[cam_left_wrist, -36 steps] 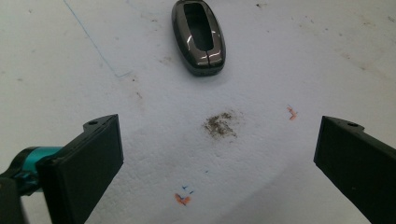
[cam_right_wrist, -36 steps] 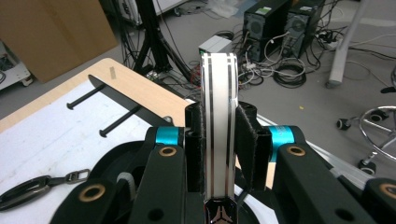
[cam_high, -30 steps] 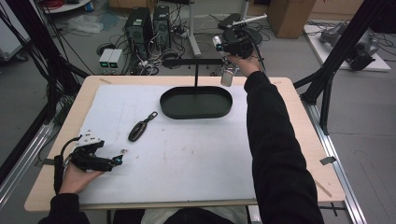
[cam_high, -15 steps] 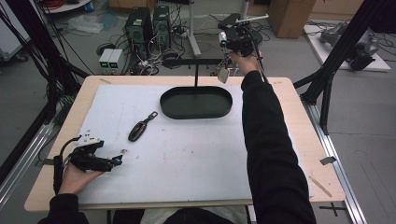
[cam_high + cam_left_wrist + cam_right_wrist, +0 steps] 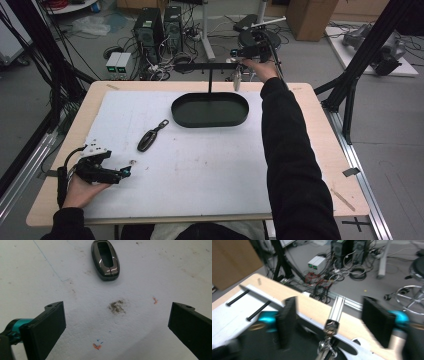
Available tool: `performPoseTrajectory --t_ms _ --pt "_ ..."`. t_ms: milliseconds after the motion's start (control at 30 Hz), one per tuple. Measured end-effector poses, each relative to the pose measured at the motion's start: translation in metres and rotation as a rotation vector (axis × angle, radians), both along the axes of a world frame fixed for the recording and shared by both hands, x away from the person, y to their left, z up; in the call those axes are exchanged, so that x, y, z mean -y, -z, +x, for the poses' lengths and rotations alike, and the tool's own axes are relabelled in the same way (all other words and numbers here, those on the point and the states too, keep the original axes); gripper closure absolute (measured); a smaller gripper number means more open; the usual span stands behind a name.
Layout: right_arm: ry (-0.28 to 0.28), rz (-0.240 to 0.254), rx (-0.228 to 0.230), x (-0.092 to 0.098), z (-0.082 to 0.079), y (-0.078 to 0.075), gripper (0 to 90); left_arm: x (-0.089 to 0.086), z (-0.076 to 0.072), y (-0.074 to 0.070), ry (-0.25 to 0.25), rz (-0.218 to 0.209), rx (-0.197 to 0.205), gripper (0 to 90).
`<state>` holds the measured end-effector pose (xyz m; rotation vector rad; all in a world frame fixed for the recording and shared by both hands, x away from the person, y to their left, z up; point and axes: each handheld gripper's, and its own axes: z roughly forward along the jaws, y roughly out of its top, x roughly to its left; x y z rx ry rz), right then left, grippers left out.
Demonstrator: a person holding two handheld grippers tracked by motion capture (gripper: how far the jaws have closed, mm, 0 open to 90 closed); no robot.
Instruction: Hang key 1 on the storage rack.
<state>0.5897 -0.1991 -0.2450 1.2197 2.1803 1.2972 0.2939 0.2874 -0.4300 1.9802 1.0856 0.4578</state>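
Right gripper view: silvery keyring [image 5: 329, 333] hangs, blurred.

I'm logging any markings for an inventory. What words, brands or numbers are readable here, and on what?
None can be read.
Car key: no logo or lettering shows.
White mat: blue and orange pen marks, no letters.
White boxes on the floor: green patches, too small to read.
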Motion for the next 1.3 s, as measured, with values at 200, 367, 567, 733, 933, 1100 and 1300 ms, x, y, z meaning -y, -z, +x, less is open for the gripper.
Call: performPoseTrajectory --t_ms 200,367,567,733,933,1100,1300 --pt "-0.032 -0.077 -0.031 -0.008 -0.006 0.001 0.8 0.0 0.0 0.0 0.0 0.0 0.001 1.8" --pt "-0.043 -0.079 -0.025 -0.007 -0.014 0.0 0.8 -0.001 0.0 0.0 0.001 0.0 0.002 1.8" --pt "-0.076 -0.043 -0.027 0.004 -0.028 0.001 0.8 0.0 -0.001 -0.001 -0.001 0.002 0.0 1.8" --pt "-0.101 -0.019 0.0 0.014 -0.04 0.002 0.8 -0.001 0.0 -0.001 -0.004 -0.002 0.0 1.8" --pt "-0.14 -0.077 0.005 0.018 -0.054 0.005 0.8 0.0 -0.001 -0.001 -0.002 0.005 -0.001 1.8" --pt "-0.149 -0.065 0.009 0.024 -0.063 0.012 0.8 0.0 -0.001 -0.001 -0.002 0.006 0.0 1.8" --pt "-0.162 -0.058 0.017 0.033 -0.074 0.028 0.9 -0.001 -0.001 -0.001 -0.007 0.0 0.0 1.8"
